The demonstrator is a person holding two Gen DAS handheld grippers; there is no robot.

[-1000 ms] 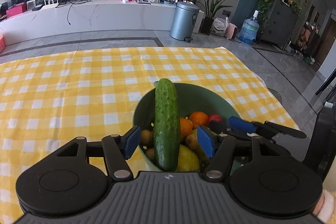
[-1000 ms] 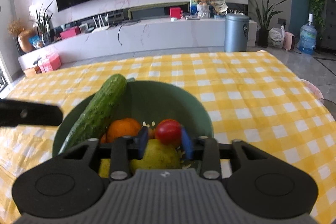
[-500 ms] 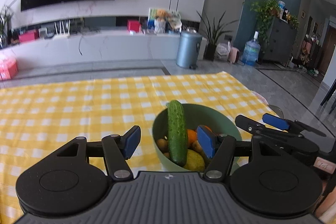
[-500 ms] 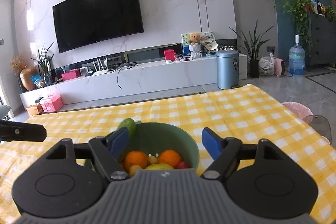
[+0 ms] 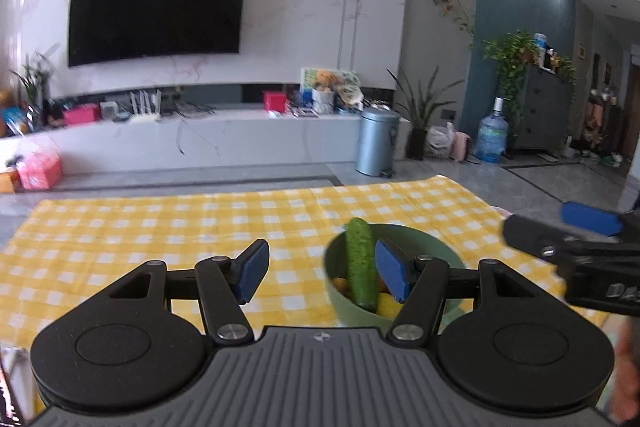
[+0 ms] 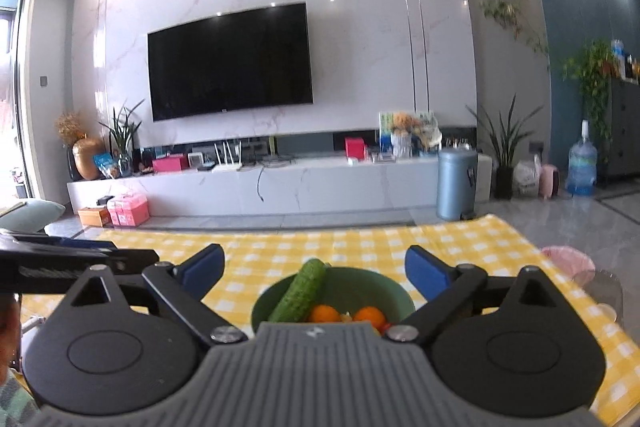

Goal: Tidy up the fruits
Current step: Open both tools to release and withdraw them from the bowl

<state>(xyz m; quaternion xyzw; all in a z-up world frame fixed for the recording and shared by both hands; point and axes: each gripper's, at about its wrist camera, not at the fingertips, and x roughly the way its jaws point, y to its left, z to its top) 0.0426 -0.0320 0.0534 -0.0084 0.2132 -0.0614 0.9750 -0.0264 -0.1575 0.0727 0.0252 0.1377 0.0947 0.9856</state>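
A green bowl (image 5: 434, 250) stands on the yellow checked tablecloth (image 5: 160, 235). It holds a cucumber (image 5: 361, 263) leaning on the rim, oranges (image 6: 325, 313) and other fruit. My left gripper (image 5: 322, 273) is open and empty, raised above and behind the bowl. My right gripper (image 6: 315, 269) is open and empty, also raised behind the bowl (image 6: 384, 287). The cucumber also shows in the right wrist view (image 6: 299, 291). The right gripper's fingers (image 5: 588, 219) show at the right edge of the left wrist view.
The tablecloth's far edge (image 6: 360, 227) drops to a grey floor. A pink stool (image 6: 568, 259) stands past the right table edge. A TV wall, a white bench and a grey bin (image 5: 376, 141) are far behind.
Both grippers have pulled back and up from the bowl. The right gripper has opened and let go of the red fruit it was closed around.
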